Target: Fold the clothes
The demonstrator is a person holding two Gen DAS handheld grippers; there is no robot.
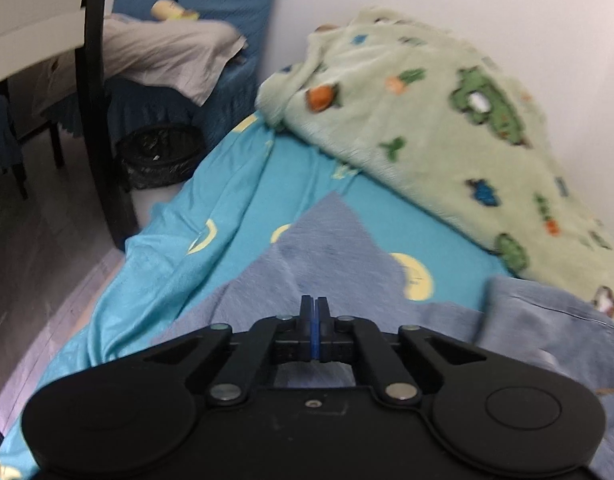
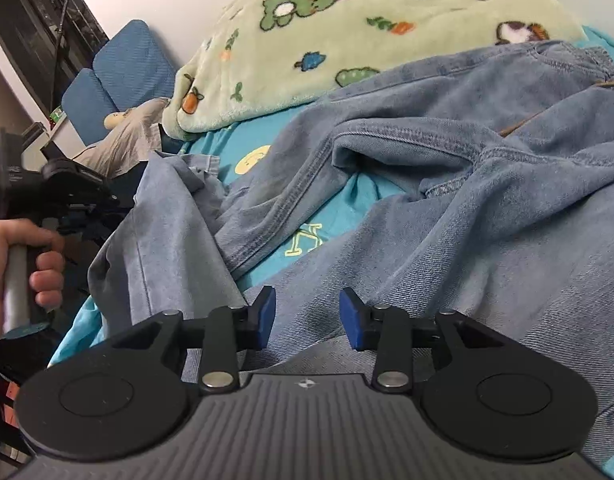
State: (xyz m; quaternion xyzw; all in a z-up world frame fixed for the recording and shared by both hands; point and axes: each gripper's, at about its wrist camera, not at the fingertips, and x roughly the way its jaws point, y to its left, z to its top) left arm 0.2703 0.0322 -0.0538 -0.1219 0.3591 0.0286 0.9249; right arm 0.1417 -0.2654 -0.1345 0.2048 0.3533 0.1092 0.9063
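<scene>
The jeans (image 2: 447, 184) lay crumpled on the turquoise bedsheet (image 2: 263, 148), beside a green fleece blanket (image 2: 347, 52). The left gripper (image 1: 315, 312) was pressed together, denim possibly pinched; the right gripper (image 2: 307, 316) hovered spread over a leg. Soft but weighty, the denim would likely handle best from its stitched hems or waistband.

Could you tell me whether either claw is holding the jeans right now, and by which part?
Left claw is shut over a jeans leg; a pinch cannot be told. Right claw is open, holding nothing.
</scene>
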